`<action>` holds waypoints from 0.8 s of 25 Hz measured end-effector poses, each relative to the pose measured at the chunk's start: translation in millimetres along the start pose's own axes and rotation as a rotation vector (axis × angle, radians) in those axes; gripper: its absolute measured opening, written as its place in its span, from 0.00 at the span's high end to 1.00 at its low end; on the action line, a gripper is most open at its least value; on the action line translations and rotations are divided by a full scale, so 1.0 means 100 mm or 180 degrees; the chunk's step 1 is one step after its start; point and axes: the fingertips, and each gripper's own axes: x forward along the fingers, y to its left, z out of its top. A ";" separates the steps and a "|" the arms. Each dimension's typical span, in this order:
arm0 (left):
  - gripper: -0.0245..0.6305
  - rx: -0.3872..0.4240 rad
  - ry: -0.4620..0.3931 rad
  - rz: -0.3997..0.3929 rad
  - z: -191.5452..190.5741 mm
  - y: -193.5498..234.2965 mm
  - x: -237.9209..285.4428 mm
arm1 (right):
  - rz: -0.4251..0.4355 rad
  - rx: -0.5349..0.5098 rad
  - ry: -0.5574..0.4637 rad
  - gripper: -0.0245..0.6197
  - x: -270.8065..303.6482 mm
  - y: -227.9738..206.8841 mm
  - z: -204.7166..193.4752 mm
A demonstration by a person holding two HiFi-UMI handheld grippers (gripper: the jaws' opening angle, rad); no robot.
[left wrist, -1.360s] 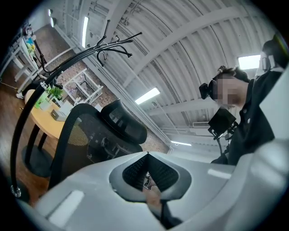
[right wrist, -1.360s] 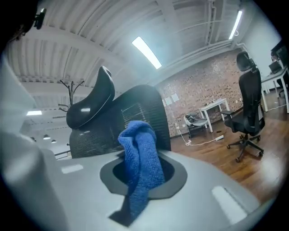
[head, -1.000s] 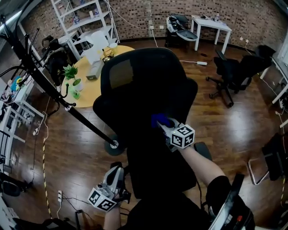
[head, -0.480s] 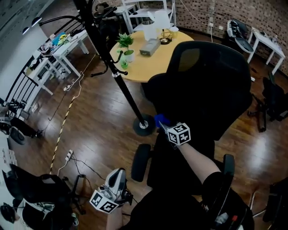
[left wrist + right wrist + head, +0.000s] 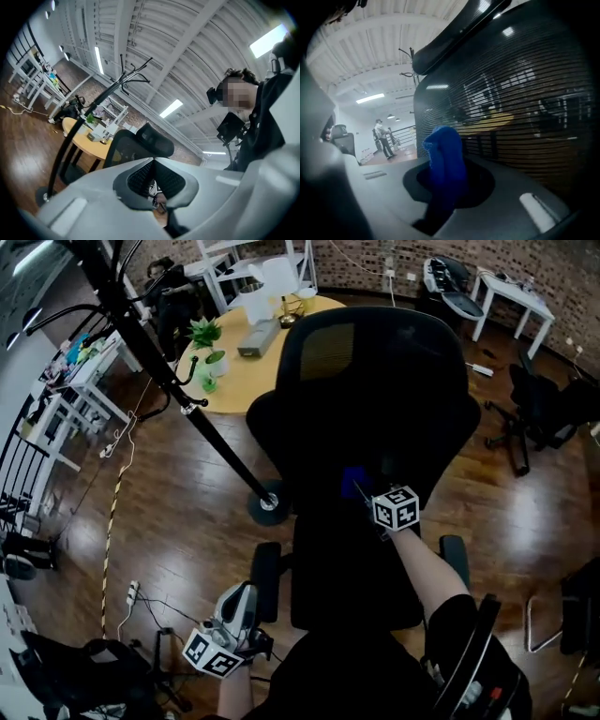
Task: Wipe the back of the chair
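Left of the chair, coat stand [image 5: 178, 390]: black pole leaning across the wooden floor [image 5: 169, 521], its round base [image 5: 269, 505] just beside the chair's lower left edge.
Low left, left gripper [image 5: 244, 592]: held low, just beside the chair's left armrest [image 5: 265, 582] and well apart from the chair back. In the left gripper view the jaws are pressed together, pad against pad, with nothing between them [image 5: 153, 176].
Beyond the chair, worktop [image 5: 239, 381]: round and yellow. It carries a potted plant [image 5: 206, 337] near its left edge and some pale items I cannot identify.
Centre, chair [image 5: 375, 409]: black office chair with its back turned toward the person. The mesh headrest panel [image 5: 328, 350] sits at the top, and an armrest shows on either side lower down. The right gripper view fills with the ribbed mesh of the back [image 5: 515, 108].
Centre, cloth [image 5: 353, 476]: blue and bunched, lying at the lower middle of the chair back. In the right gripper view it stands up from between the jaws toward the mesh [image 5: 443, 154]. Whether its tip presses on the mesh cannot be told.
Right of centre, right gripper [image 5: 362, 489]: extended on an outstretched arm, aimed at the chair back, jaws clamped on the cloth [image 5: 447, 180]. Its marker cube [image 5: 396, 507] faces up.
Far right, second chair [image 5: 544, 409]: black, on the floor, well apart from the work.
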 end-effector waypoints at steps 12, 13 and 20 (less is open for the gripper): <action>0.97 -0.0098 0.0450 -0.0840 -0.39 -0.52 1.03 | -0.1337 0.0547 -0.0003 0.90 -1.44 -1.48 -0.29; 0.97 -0.0099 0.0458 -0.0825 -0.40 -0.51 1.02 | -0.1360 0.0602 -0.0042 0.90 -1.45 -1.47 -0.29; 0.97 -0.0099 0.0314 -0.0596 -0.36 -0.43 0.83 | -0.0780 0.0636 -0.0291 0.90 -1.03 -0.61 -0.33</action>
